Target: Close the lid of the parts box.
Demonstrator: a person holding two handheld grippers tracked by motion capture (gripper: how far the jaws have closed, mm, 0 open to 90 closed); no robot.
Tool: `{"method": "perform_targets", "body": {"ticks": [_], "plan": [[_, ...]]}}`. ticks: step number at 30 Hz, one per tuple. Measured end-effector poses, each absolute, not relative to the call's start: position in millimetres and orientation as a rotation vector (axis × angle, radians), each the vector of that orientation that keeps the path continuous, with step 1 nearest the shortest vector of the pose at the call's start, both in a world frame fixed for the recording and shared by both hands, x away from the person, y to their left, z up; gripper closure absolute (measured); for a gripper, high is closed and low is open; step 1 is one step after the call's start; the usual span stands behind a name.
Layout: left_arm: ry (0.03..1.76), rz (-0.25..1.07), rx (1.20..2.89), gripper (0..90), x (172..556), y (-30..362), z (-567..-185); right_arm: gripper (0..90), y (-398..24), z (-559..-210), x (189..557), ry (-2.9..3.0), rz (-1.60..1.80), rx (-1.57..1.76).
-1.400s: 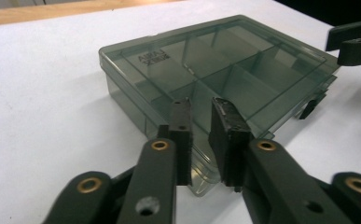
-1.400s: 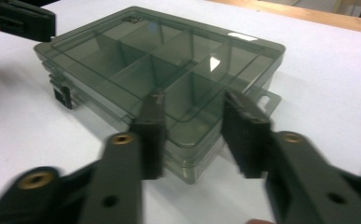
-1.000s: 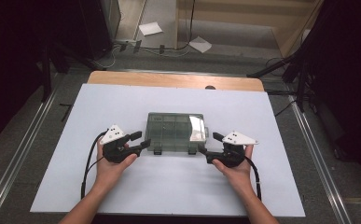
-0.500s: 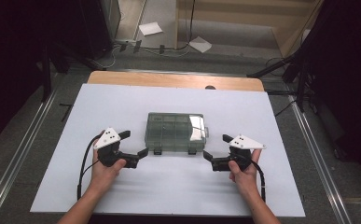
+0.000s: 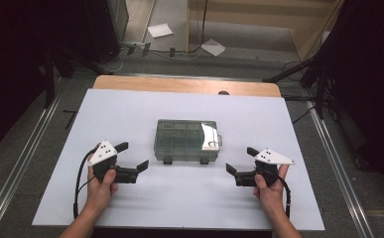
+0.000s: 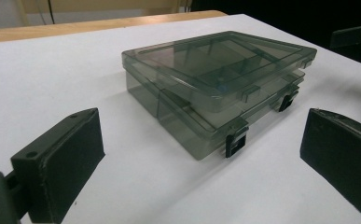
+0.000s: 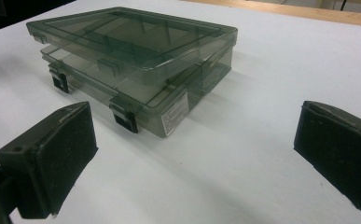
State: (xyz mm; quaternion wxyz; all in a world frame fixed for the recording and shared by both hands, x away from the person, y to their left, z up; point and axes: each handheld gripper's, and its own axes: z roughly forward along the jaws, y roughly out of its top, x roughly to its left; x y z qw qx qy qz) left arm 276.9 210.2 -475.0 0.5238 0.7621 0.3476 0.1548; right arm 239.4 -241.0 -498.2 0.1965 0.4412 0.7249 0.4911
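Smoky, see-through plastic: box (image 5: 187, 141) near the middle of the white worktop (image 5: 130, 109), a little toward the near edge, lid not fully down, raised a crack above the base along the front, both black latches (image 6: 236, 142) hanging loose on the near side, white label (image 7: 174, 113) on the right end wall, glare on the lid's right half

Left of the box, toward the near-left corner: left gripper (image 5: 132, 158) held in a hand (image 5: 100, 191), grey plate on top, cable looping down toward the near edge, jaws pointing at the box, just been opening, now spread wide with nothing between them, bare worktop in the gap in the left gripper view, box ahead and apart

Right of the box, toward the near-right corner: right gripper (image 5: 238, 161) in the other hand (image 5: 269, 191), jaws likewise facing the box, just been opening, wide apart and empty, clear of the box's right end in the right gripper view

Wooden strip along the far edge
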Motion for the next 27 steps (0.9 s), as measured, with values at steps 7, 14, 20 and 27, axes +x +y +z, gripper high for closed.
{"method": "perform_targets", "body": {"ticks": [7, 14, 20, 27], "plan": [[0.842, 0.39, 1.826, 0.0, 271, 220, -477, 0.0, -253, -501, 232, 2.014, 1.36, 1.256], [0.843, 0.411, 1.831, 0.0, 266, 230, -478, 0.0, -266, -503, 226, 1.992, 1.344, 1.274], [0.854, 0.422, 1.83, 0.0, 262, 241, -479, 0.0, -277, -505, 220, 1.973, 1.332, 1.297], [0.87, 0.436, 1.832, 0.0, 258, 252, -481, 0.0, -288, -507, 215, 1.96, 1.311, 1.305]]}}
